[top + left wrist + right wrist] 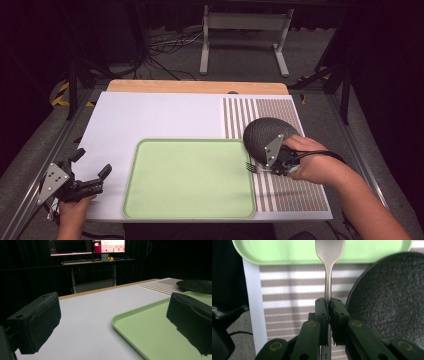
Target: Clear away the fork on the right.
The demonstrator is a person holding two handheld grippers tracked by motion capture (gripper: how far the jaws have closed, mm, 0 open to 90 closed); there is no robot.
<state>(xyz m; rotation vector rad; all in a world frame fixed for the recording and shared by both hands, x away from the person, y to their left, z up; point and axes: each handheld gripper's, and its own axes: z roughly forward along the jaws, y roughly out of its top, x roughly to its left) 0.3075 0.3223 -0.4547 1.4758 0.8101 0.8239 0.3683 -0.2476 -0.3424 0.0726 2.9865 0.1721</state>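
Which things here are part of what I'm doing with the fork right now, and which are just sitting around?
In play:
- fork, clamped by its handle in the right gripper
- green tray, which the tines point toward
- dark plate, beside the right gripper

Idle:
- left gripper, jaws open with nothing between them, left of the tray
- striped mat
- desk with monitors in the background

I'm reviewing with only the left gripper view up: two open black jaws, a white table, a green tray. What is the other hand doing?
Observer: The right tongs are shut on a fork, gripping its handle.
Operator: Where does the fork point?
Observer: In the high view its tines reach the green tray at its right edge.
Operator: That dark disc at my right edge?
Observer: It is a speckled dark plate on the striped mat, beside the right hand.
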